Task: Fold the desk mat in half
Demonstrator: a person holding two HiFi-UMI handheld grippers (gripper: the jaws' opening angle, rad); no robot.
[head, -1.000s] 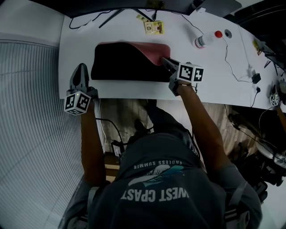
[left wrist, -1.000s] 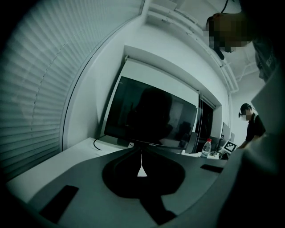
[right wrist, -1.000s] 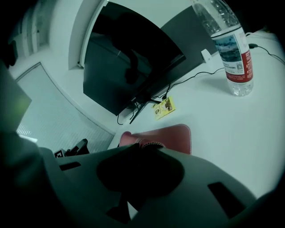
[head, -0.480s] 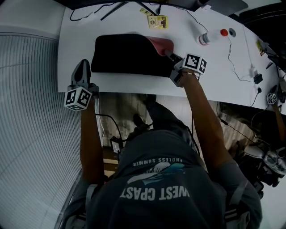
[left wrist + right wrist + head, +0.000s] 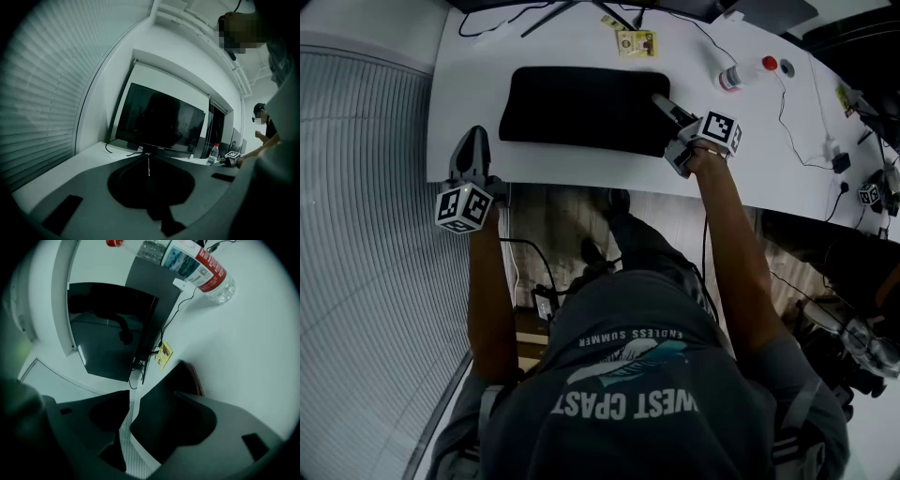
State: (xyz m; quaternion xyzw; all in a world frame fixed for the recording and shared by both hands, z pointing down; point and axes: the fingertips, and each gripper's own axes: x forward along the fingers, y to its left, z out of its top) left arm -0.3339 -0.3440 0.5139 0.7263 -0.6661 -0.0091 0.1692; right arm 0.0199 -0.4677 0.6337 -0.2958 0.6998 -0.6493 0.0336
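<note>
The black desk mat (image 5: pixel 581 108) lies flat on the white desk (image 5: pixel 581 169), all black on top. In the right gripper view its near end (image 5: pixel 161 390) shows a thin red edge. My right gripper (image 5: pixel 664 103) is at the mat's right end. Its jaws have just been opening and stand apart (image 5: pixel 150 397), with the mat's edge in the gap and no pad pressing it. My left gripper (image 5: pixel 472 141) hangs at the desk's front left corner, clear of the mat. It is shut (image 5: pixel 148 159) with nothing in it.
A water bottle (image 5: pixel 741 77) lies at the desk's back right, close ahead in the right gripper view (image 5: pixel 197 263). A yellow card (image 5: pixel 636 42) sits behind the mat. A monitor (image 5: pixel 159 122) stands at the back. Cables (image 5: pixel 797 141) trail at the right. Window blinds (image 5: pixel 366 234) are left.
The pink underside held up at the mat's right end is down and out of sight. The right jaws have opened. The left gripper has hardly shifted.
</note>
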